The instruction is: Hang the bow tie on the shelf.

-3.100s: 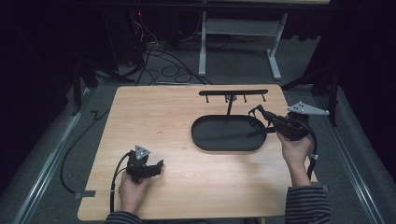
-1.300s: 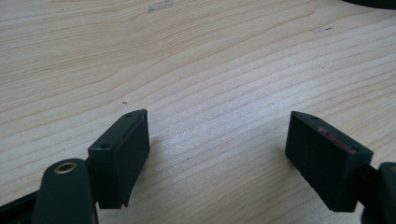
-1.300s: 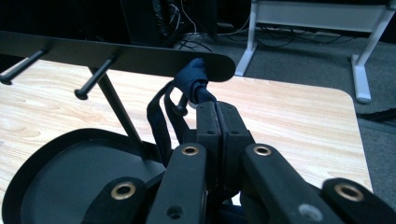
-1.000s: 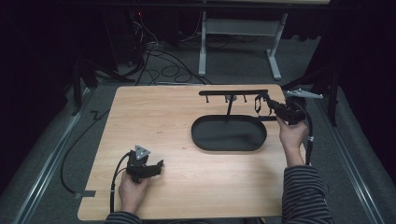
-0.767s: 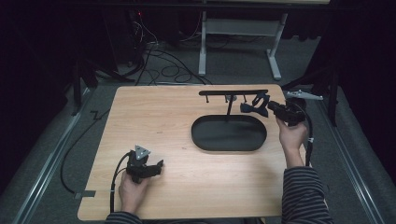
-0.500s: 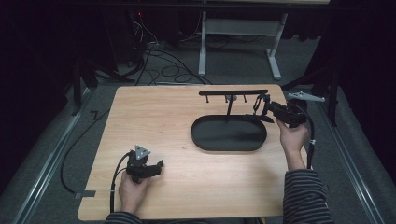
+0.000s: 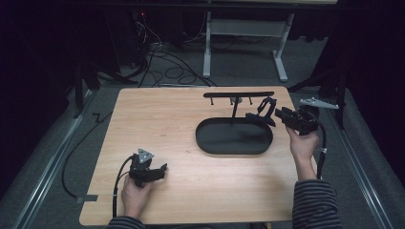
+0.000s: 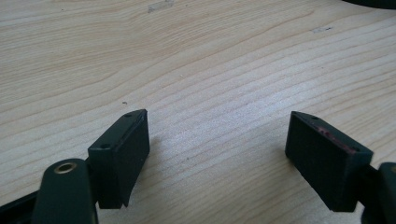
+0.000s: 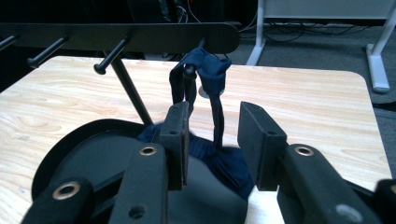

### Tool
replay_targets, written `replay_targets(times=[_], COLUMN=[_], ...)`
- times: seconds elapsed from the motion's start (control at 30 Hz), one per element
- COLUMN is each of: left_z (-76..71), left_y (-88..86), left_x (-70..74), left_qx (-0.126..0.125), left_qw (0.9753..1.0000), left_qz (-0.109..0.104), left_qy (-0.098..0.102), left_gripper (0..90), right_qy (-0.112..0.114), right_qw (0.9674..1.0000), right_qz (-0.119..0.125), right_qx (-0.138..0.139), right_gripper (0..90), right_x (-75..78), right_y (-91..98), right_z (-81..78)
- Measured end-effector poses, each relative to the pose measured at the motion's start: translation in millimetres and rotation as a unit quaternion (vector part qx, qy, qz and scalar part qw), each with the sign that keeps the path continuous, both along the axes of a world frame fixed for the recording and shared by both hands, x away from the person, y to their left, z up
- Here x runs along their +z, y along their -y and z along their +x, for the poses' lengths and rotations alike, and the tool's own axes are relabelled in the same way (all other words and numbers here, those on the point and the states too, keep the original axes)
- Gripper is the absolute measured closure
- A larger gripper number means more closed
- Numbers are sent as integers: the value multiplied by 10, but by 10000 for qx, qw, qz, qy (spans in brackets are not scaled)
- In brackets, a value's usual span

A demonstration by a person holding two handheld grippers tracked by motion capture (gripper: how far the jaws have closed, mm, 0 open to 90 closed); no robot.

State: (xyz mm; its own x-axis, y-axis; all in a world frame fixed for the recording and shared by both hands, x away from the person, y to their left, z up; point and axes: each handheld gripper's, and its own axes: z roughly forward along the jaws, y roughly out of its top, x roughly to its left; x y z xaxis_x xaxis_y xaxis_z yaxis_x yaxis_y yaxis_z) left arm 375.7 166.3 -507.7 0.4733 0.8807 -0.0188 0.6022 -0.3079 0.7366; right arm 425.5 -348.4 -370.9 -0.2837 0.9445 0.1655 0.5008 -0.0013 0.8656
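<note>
A dark blue cloth piece with a strap loop (image 9: 205, 70) hangs from the end peg of a black hook rack (image 9: 140, 37); its lower part rests on the rack's black oval base (image 9: 84, 154). My right gripper (image 9: 215, 135) is open; its jaws have just been opening, and the strap runs down between them untouched. In the high view the right gripper (image 7: 261, 114) sits at the rack's right end beside the cloth (image 7: 266, 106). My left gripper (image 8: 215, 149) is open over bare wood with nothing between its jaws, near the table's front left (image 7: 160, 170).
The rack's bar (image 7: 239, 94) stands on a thin post over the oval base (image 7: 234, 138) at the wooden table's (image 7: 157, 119) back right. Other pegs (image 9: 112, 53) stick out along the bar. Cables and a white desk frame (image 7: 248, 28) lie on the floor behind.
The right gripper rose from the oval base to the rack's right end with the blue cloth, then its jaws parted and left the loop on the peg. The left hand stayed put.
</note>
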Motion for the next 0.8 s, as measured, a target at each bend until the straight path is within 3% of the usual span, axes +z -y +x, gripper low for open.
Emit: replay_targets(times=[0.8], left_z=[0], left_y=[1], left_x=[1], left_qx=[-2], left_qw=[10000], left_qz=[8], left_qy=[-5], left_gripper=[222], right_qy=[26], right_qw=[9998], right_qz=[90], right_qx=[193], right_gripper=[629], right_x=[-85], right_y=[42], right_z=[-284])
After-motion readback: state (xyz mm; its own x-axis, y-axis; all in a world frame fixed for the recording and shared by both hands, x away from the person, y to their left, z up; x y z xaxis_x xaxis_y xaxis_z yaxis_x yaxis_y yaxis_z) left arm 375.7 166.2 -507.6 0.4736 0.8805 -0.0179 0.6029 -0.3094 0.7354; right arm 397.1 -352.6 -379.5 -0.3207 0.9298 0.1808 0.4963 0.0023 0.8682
